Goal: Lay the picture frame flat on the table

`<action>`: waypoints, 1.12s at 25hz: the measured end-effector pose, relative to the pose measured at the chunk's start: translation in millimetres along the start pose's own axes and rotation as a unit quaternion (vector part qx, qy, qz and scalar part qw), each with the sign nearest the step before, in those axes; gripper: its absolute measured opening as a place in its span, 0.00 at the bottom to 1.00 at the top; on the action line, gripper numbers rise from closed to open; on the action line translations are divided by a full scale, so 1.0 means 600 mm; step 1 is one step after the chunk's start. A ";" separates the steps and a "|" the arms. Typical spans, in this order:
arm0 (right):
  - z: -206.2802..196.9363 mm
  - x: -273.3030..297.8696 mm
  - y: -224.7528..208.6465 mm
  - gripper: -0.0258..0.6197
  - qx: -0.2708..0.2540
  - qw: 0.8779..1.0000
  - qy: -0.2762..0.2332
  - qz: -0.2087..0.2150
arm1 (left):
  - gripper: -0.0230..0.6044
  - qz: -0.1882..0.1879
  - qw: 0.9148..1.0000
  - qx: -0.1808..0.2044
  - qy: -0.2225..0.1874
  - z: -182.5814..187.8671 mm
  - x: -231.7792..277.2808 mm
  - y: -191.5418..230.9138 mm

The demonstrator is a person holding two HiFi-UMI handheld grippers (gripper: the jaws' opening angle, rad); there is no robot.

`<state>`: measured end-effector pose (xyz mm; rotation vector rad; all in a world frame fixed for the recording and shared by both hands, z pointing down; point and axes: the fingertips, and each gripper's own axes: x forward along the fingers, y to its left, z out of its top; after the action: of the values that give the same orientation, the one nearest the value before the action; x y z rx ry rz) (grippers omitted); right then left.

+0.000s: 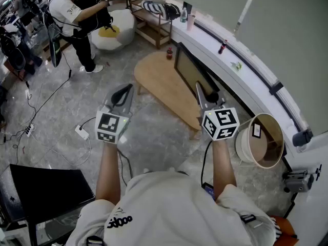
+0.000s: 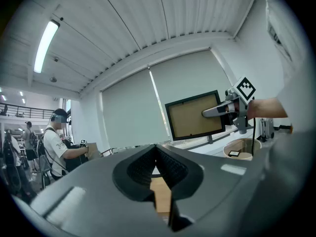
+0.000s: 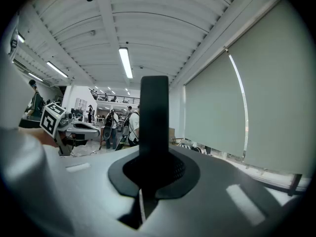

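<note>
Right gripper view first: the right gripper (image 3: 154, 174) has its jaws clamped on the thin dark edge of the picture frame (image 3: 154, 112), which rises straight up between them. Over to the left gripper view: the left gripper (image 2: 157, 164) has its jaws pressed together with nothing in them. Beyond it the frame shows its brown face, upright, pinched at one side. From the head view, the frame stands on edge over the wooden table (image 1: 159, 81), not flat. Whether it touches the top, I cannot tell. The left gripper hangs over the floor (image 1: 154, 132) beside the table. A round bin (image 1: 245, 145) sits near the window ledge (image 1: 241, 65).
</note>
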<state>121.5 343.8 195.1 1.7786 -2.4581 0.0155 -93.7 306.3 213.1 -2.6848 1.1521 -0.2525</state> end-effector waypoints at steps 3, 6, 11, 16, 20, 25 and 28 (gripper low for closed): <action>-0.002 0.003 0.001 0.06 0.001 1.000 0.000 0.001 | 0.05 -0.004 1.000 0.008 -0.004 0.005 0.000 -0.002; 0.000 0.001 -0.007 0.06 0.008 1.000 -0.010 0.003 | 0.05 -0.014 1.000 0.013 -0.017 0.013 0.005 -0.013; 0.004 -0.004 -0.016 0.06 0.021 0.999 -0.024 0.010 | 0.05 -0.015 1.000 0.013 -0.021 0.019 0.012 -0.023; 0.000 -0.005 -0.032 0.06 0.018 1.000 -0.021 0.015 | 0.05 -0.010 1.000 -0.022 -0.013 0.007 0.021 -0.031; -0.004 -0.013 -0.049 0.06 0.017 0.999 -0.019 0.021 | 0.05 0.003 0.999 -0.044 -0.010 0.009 0.030 -0.041; -0.013 -0.028 -0.063 0.06 0.016 0.999 -0.017 0.032 | 0.05 0.018 0.994 -0.105 -0.033 0.019 0.029 -0.051; -0.020 -0.032 -0.072 0.06 0.019 0.999 -0.016 0.036 | 0.05 0.026 0.993 -0.110 -0.034 0.017 0.028 -0.059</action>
<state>169.2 349.6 202.8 1.7176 -2.5598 0.0404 -55.2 319.1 213.6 -2.8184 1.2970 -0.0264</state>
